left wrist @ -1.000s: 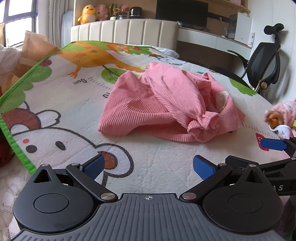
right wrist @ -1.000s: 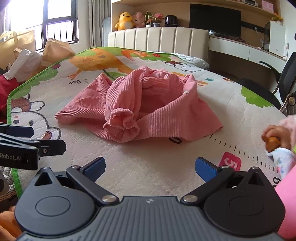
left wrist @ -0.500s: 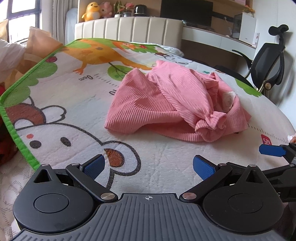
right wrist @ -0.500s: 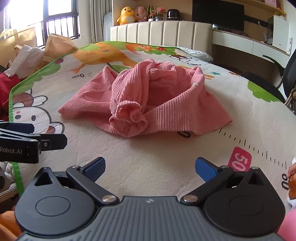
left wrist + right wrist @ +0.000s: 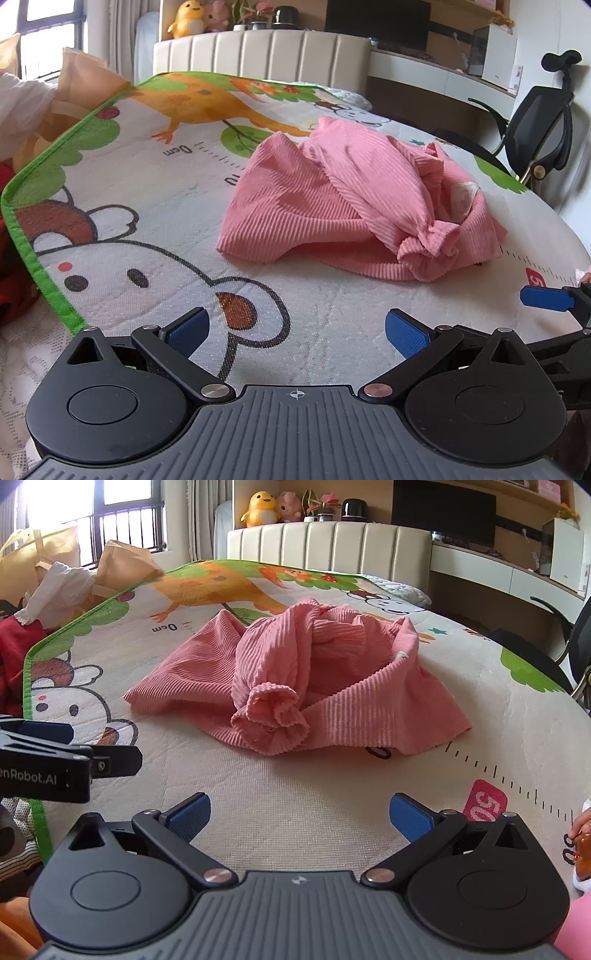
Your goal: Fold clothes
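A crumpled pink ribbed garment (image 5: 354,206) lies in a heap on the cartoon play mat (image 5: 147,229), with a bunched sleeve cuff (image 5: 271,710) toward me. It also shows in the right wrist view (image 5: 306,686). My left gripper (image 5: 295,332) is open and empty, short of the garment's near left corner. My right gripper (image 5: 300,814) is open and empty, in front of the cuff. The left gripper's side shows at the left edge of the right wrist view (image 5: 66,760).
The mat covers a bed with a padded headboard (image 5: 328,550). Bags and clothes (image 5: 55,587) pile up at the left edge. An office chair (image 5: 539,136) stands at the right. A child's hand (image 5: 581,834) is at the right edge.
Both grippers have moved forward and a little left toward the garment, which looks larger. The child's hand has slid toward the right edge of both views. The jaws stay open.
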`<state>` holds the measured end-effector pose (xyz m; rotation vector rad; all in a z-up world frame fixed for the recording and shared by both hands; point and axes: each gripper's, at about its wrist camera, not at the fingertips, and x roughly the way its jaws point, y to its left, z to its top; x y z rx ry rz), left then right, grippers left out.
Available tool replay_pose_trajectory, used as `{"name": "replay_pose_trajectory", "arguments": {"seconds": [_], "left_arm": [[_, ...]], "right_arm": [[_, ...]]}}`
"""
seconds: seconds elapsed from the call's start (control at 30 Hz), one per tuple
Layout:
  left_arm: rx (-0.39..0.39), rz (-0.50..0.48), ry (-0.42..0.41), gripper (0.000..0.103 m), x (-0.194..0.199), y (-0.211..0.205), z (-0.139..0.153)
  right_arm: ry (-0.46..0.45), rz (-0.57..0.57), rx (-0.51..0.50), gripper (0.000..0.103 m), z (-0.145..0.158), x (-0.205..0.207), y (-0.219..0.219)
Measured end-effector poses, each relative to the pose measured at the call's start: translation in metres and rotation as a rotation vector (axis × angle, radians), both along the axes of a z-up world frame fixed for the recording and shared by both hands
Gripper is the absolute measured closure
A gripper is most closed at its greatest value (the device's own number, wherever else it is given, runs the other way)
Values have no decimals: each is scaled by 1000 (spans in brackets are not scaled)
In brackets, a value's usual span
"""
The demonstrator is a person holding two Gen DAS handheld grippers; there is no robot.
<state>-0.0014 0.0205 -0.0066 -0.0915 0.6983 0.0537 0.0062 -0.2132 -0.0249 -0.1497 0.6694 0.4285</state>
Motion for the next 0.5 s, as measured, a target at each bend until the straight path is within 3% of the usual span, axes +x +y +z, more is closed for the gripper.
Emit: {"name": "replay_pose_trajectory", "arguments": {"seconds": [0.5], "left_arm": [[9,-10,34,0,6,4,3]], "right_arm": [[4,-20,-21,0,13,-3,3]]}}
